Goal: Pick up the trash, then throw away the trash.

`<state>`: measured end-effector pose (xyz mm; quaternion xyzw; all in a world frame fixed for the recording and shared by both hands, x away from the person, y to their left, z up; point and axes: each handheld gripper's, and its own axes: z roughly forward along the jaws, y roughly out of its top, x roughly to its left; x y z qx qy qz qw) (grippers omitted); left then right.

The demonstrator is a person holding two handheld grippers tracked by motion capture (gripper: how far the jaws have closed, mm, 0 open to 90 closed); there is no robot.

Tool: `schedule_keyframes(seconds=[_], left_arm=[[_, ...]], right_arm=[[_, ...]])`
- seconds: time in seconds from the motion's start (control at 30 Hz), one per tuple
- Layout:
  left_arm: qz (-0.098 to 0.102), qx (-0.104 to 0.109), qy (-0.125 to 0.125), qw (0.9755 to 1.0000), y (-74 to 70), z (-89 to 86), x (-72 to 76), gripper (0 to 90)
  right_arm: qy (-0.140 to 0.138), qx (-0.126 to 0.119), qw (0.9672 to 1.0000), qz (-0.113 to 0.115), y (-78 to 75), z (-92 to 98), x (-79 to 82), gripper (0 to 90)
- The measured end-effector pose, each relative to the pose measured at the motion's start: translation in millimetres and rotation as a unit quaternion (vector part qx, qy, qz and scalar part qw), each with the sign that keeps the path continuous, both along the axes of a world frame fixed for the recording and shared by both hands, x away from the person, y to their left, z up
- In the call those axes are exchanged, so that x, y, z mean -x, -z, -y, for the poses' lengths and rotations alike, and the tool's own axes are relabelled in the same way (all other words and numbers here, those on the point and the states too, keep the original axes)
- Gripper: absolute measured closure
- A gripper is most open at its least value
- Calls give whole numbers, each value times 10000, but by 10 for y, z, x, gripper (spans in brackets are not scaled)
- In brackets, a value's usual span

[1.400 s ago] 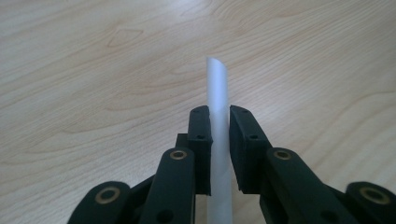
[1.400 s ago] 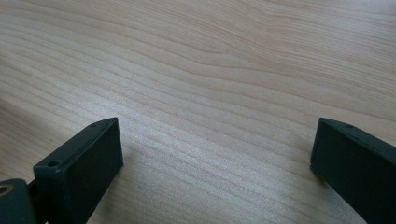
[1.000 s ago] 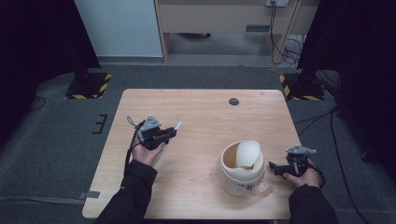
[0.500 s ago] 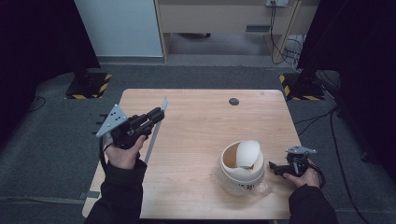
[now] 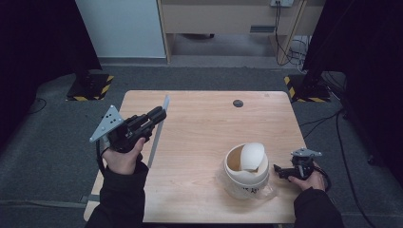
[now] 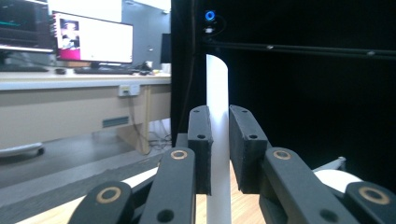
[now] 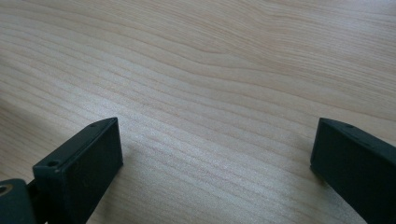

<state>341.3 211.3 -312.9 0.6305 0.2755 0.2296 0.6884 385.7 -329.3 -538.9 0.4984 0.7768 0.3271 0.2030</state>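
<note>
My left gripper (image 5: 160, 114) is raised over the left edge of the wooden table (image 5: 199, 118), shut on a thin white strip (image 5: 163, 105). In the high view the strip runs edge-on, slanting up past the jaws and down toward the table. In the left gripper view the white strip (image 6: 216, 84) stands upright, pinched between the two black pads (image 6: 201, 140). My right gripper (image 5: 278, 170) rests low at the table's right front beside a cream bin (image 5: 244, 178). Seen in its own view, the right gripper (image 7: 215, 154) is open, with bare wood between its jaws.
The cream bin has a tilted white swing lid (image 5: 252, 156) and sits in a clear plastic wrap. A small black round disc (image 5: 238, 103) lies near the table's far edge. Yellow-black striped stand feet (image 5: 90, 87) sit on the grey carpet beyond the table.
My left gripper has lifted and swung from the table's left-middle out to its left edge, the white strip still in it. The right gripper has stayed put.
</note>
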Motion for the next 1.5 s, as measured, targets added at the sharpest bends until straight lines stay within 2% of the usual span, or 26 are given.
schedule_keyframes(seconds=[0.23,0.4,0.73,0.97,1.1,1.5], left_arm=[[149,37,196,9997,-84,110,44,788],[243,118,364,9990,-147,250,60,788],[415,86,585,9974,-299,610,-38,788],[451,-7,745,9962,-293,886,-125,788],[467,18,845,9953,-267,1029,-168,788],[481,62,1065,9931,-98,1391,-276,788]], right_arm=[[0,3,10000,3,0,0,0,24],[3,1,10000,1,0,-2,1,24],[-6,6,10000,6,0,-1,1,25],[-17,-7,10000,1,0,-4,10,25],[-25,-4,10000,12,1,-5,11,25],[-23,-8,10000,9,1,-6,10,24]])
